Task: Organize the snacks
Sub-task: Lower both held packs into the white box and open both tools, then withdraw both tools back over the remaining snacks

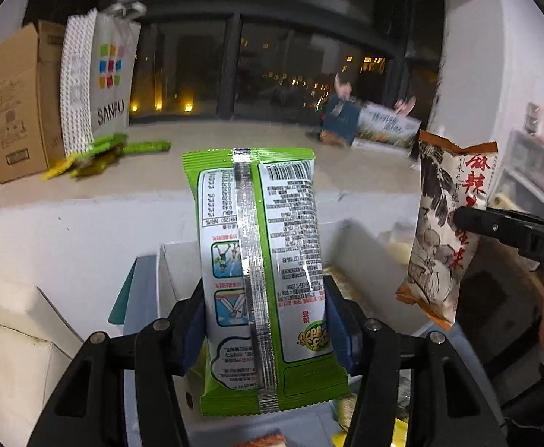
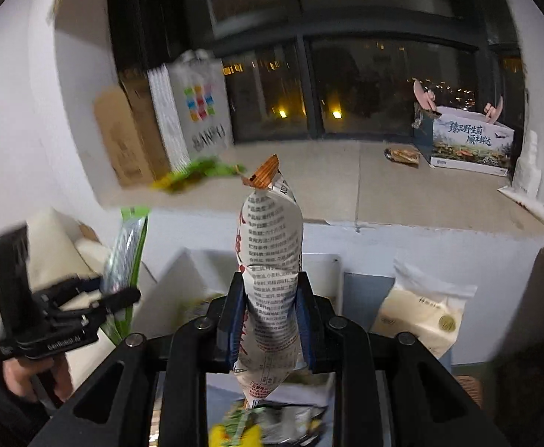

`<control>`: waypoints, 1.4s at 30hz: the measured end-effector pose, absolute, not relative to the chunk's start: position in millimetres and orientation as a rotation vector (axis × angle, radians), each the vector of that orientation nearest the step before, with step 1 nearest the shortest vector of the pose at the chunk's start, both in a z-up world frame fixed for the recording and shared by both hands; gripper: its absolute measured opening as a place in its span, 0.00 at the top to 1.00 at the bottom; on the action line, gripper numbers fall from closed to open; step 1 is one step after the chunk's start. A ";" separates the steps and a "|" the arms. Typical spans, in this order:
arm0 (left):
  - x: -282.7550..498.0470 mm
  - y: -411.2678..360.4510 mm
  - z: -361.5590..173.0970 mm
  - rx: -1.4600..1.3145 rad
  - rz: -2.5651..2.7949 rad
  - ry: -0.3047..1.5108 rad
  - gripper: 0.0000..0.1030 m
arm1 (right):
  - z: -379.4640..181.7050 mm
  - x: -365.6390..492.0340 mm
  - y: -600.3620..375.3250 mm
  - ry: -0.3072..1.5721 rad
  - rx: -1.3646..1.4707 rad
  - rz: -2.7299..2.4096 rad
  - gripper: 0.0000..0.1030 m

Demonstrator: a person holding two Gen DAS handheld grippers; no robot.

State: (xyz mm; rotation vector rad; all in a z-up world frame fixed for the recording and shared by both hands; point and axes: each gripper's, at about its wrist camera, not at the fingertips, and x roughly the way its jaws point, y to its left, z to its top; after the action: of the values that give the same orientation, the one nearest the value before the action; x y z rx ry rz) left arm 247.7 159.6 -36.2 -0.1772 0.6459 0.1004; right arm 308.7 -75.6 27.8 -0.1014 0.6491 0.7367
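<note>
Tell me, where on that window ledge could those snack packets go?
The ledge is bare across its middle, between the green packets by the SANFU bag and the printed gift box. Both ends are crowded.

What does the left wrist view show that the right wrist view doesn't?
Only the left wrist view: the green packet's back with its barcode and silver seam, and the red characters on the front of the orange packet.

Only the right wrist view: the orange packet's printed back, a cream bag by the white wall, and the clear print on the gift box.

Both: each packet clamped in its own jaws, the left gripper on green, the right gripper on orange, plus the SANFU bag, cardboard box and dark window.
</note>
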 end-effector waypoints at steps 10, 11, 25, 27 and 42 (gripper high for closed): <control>270.9 165.7 -74.9 -0.111 0.167 0.770 0.00 | -33.7 368.0 -38.1 0.878 -0.161 0.691 0.00; 269.9 166.7 -74.3 -0.111 0.172 0.770 0.00 | -33.4 366.4 -38.0 0.866 -0.168 0.687 0.00; 179.0 137.7 -37.9 -0.119 0.115 0.612 0.00 | 8.3 300.6 -67.0 0.678 -0.048 0.797 0.00; 157.5 129.5 -35.0 -0.116 0.115 0.588 0.00 | 10.4 276.5 -76.4 0.644 -0.042 0.828 0.00; 28.1 78.4 -74.1 -0.218 0.097 0.563 0.00 | -37.4 149.3 -179.4 0.515 0.060 0.757 0.00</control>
State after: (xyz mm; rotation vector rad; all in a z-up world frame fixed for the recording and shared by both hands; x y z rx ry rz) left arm 28.1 78.4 -74.1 -0.2178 0.5629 0.0971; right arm 149.3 -179.4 -37.4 0.0597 0.5152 0.7568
